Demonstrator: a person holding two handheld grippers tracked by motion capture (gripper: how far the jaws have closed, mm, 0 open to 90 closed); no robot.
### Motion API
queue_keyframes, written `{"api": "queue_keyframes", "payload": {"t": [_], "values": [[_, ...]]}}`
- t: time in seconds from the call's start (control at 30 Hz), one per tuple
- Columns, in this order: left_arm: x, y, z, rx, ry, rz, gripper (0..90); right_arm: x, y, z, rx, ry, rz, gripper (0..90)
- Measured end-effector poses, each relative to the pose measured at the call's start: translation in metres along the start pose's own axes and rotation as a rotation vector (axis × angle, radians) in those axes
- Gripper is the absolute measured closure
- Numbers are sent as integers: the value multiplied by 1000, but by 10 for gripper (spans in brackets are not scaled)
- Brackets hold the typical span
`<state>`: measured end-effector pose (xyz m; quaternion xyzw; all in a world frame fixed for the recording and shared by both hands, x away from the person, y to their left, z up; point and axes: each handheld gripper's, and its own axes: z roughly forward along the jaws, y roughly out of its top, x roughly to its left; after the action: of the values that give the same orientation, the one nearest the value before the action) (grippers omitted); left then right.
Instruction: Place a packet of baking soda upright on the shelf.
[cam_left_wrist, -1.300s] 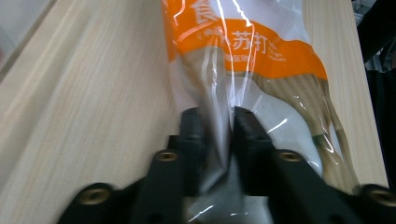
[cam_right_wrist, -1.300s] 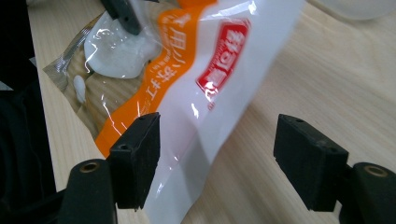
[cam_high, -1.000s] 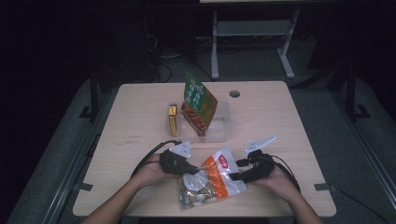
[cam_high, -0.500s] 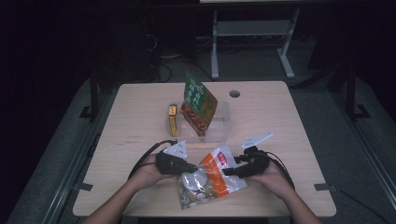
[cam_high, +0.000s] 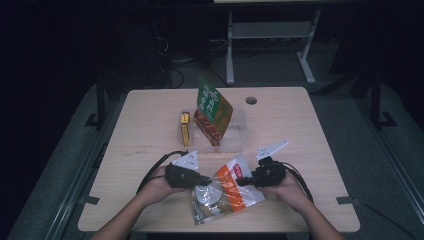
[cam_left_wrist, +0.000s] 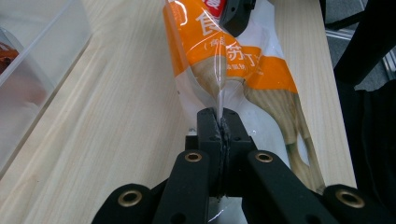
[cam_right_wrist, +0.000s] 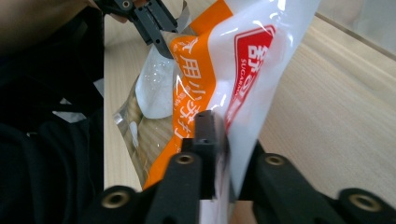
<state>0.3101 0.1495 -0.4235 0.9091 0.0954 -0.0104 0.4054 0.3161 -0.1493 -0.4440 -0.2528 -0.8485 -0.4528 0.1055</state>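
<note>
Two claws work one worktop (cam_high: 150, 130), where the bag (cam_high: 227, 192) lies at its near edge: left claw (cam_left_wrist: 219, 122) clamped on one side, right claw (cam_right_wrist: 215, 122) just clamped opposite, so pulling apart likely follows.

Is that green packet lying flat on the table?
No, the green packet stands tilted in a clear tray.

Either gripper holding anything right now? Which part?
Both hold the orange-and-white snack bag. The left gripper is shut on a pinched fold of its clear film; the right gripper, whose jaws have just closed, pinches the white edge near the red logo.
</note>
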Motion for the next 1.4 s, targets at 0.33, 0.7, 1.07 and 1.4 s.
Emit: {"api": "queue_keyframes", "payload": {"t": [0.33,0.7,1.07,1.4], "values": [[0,-2,-4,-24,-15,14,878,9,6,-6,-6,15,-49,900],[-1,-2,-17,-81,27,-1,474,23,23,-17,-22,38,-129,900],[-3,-32,-50,-132,120,-97,298,32,38,-43,-64,-6,-171,900],[-4,-56,-61,-108,168,-133,291,42,56,-66,-60,-89,-200,900]]}}
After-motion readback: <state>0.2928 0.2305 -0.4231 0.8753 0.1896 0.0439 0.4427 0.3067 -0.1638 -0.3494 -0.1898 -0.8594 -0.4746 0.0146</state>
